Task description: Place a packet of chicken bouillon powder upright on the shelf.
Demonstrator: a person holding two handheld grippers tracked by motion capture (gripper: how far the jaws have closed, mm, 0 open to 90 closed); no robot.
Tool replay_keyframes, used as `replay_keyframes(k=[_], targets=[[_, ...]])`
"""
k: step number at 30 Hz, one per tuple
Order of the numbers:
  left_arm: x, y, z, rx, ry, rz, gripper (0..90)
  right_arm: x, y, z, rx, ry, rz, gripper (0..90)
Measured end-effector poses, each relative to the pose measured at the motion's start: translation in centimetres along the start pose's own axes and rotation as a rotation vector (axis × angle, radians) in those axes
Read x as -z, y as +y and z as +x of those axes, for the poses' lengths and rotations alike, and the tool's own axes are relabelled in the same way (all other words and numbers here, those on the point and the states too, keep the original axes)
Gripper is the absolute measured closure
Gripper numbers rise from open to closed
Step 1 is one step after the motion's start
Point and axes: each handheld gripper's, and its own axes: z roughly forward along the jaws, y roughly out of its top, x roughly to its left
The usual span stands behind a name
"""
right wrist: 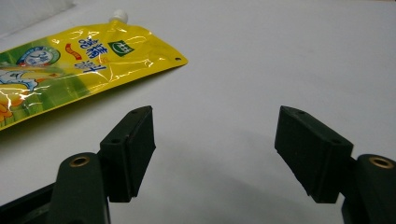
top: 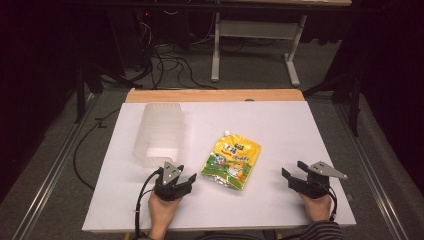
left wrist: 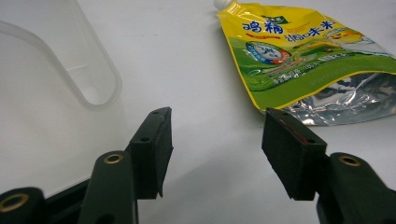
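Note:
A yellow and green spouted pouch (top: 232, 162) lies flat in the middle of the white table top (top: 280, 125), its white cap toward the far side. To its left a clear plastic box (top: 159, 134) lies on its side. My left gripper (top: 181, 183) rests near the front edge, just in front of the box and left of the pouch, open with nothing between its jaws. In the left gripper view the pouch (left wrist: 299, 56) is ahead to the right and the box (left wrist: 51, 60) to the left. My right gripper (top: 295, 176) stands open and empty right of the pouch (right wrist: 70, 70).
A wooden strip (top: 215, 95) runs along the table's far edge. Beyond it are a white desk frame (top: 255, 35) and loose cables (top: 165, 62) on the floor. Metal rails run down both sides of the table.

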Motion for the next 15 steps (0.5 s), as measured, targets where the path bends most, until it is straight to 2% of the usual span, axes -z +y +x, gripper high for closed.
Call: replay_keyframes(k=[12,15], targets=[[0.06,-0.03,-0.17,-0.015,0.010,-0.007,42.8,0.10,-0.05,0.03,-0.009,-0.010,-0.007,29.4],[0.06,-0.02,-0.21,-0.015,0.022,-0.009,40.7,0.01,-0.02,0.01,0.001,-0.006,-0.003,29.4]])
